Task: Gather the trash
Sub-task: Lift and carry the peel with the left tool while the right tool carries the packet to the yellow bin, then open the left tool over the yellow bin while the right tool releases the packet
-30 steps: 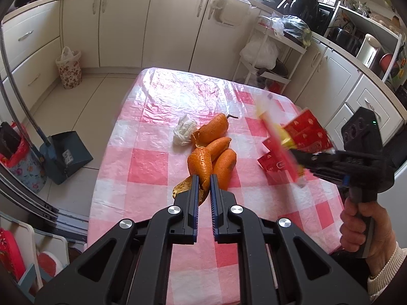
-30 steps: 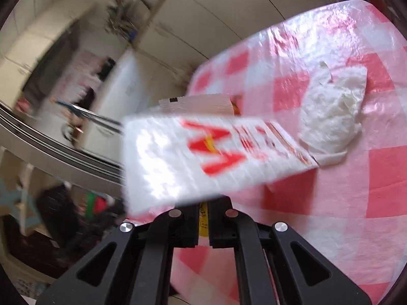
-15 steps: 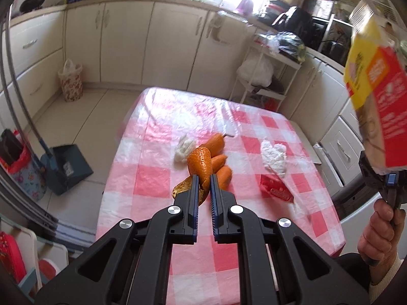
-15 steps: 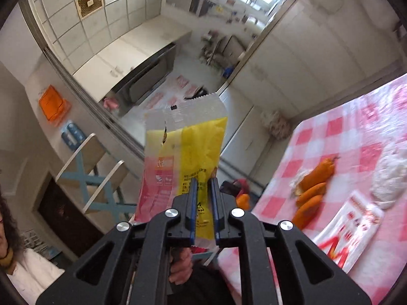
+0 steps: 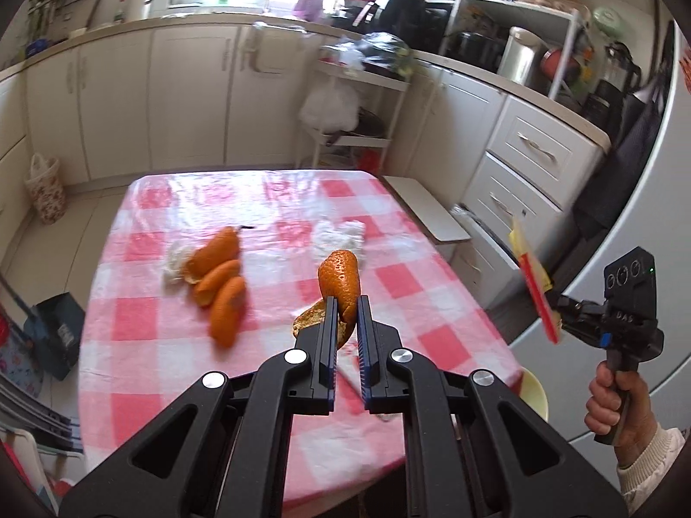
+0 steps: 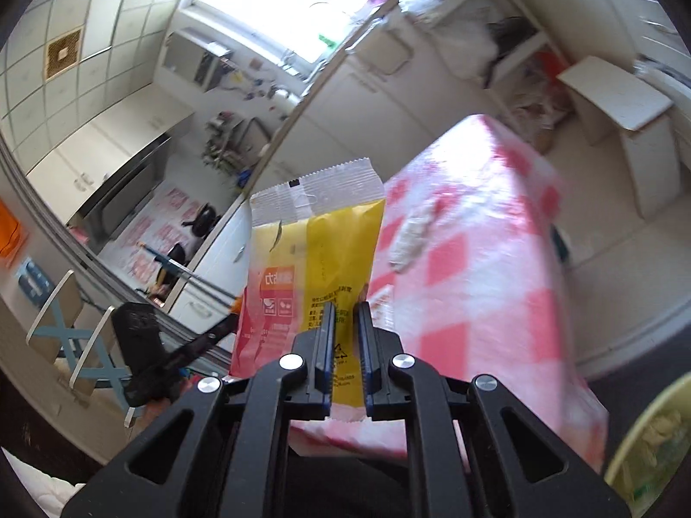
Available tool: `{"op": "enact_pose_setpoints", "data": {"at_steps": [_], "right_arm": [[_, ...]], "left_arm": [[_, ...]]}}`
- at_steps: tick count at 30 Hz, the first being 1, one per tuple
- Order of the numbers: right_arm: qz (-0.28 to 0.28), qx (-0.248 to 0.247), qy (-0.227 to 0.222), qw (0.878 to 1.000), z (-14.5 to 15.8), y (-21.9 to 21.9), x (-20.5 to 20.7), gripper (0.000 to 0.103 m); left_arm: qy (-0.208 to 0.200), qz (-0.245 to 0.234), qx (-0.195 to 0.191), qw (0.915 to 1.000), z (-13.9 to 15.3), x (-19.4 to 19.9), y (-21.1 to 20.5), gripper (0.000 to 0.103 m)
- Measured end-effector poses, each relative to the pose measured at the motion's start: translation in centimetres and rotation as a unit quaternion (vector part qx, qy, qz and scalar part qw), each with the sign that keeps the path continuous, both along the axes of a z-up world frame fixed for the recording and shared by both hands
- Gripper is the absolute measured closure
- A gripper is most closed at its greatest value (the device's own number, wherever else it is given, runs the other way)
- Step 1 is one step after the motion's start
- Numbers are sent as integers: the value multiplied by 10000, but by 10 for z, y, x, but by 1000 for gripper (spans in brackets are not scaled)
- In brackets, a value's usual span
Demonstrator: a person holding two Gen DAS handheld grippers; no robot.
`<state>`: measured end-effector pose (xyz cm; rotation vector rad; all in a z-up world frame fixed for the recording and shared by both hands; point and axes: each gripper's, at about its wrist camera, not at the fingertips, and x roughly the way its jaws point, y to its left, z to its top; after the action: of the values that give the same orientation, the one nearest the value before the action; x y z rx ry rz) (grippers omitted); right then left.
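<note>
My left gripper (image 5: 347, 302) is shut on an orange peel (image 5: 340, 276) and holds it above the pink checked table (image 5: 142, 319). More orange peels (image 5: 220, 278) lie on the table at the left, next to a small white scrap (image 5: 175, 257). A crumpled white tissue (image 5: 339, 235) lies further back. My right gripper (image 6: 344, 308) is shut on a yellow and red snack wrapper (image 6: 319, 250), held upright off the table's right side; it also shows edge-on in the left wrist view (image 5: 535, 289).
A pale yellow-green bin (image 6: 652, 436) sits low at the table's near right corner, its rim also in the left wrist view (image 5: 535, 393). White drawers (image 5: 531, 172), a fridge (image 5: 656, 216) and a wire rack (image 5: 358, 99) stand around. A dustpan (image 5: 56, 332) is on the floor left.
My left gripper has swung right with the peel. My right gripper has lowered the wrapper beside the table's right edge, near the bin.
</note>
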<state>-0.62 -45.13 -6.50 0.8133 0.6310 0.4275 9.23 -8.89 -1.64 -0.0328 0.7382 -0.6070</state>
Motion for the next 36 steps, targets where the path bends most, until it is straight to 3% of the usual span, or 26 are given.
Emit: {"op": "enact_pose_setpoints", "data": {"at_steps": [13,20,25,29,36], "right_arm": [[-850,-390,271,9952,-21,-64,-91,91],[-1315,-633,352,9887,-24,-85,-124,90],[-1727,-620,580,9813,-43,-106,-142,90],[-2030,-803,898,9718,-63,-117,-152,90],[-2458,-1159,1601,9490,-103,-134,-159,88]], "left_arm": [[-582,-1039,546,9914,22,-76,-132,95],[-634,-1410,668,9857,23,-104,-181,95],[-603,-1718,786,9801,17,-118,-214,95],[-264,-1984,769,9767,8,-121,-245,95],[948,-2343,961,9628,-45,-118,-316,94]]}}
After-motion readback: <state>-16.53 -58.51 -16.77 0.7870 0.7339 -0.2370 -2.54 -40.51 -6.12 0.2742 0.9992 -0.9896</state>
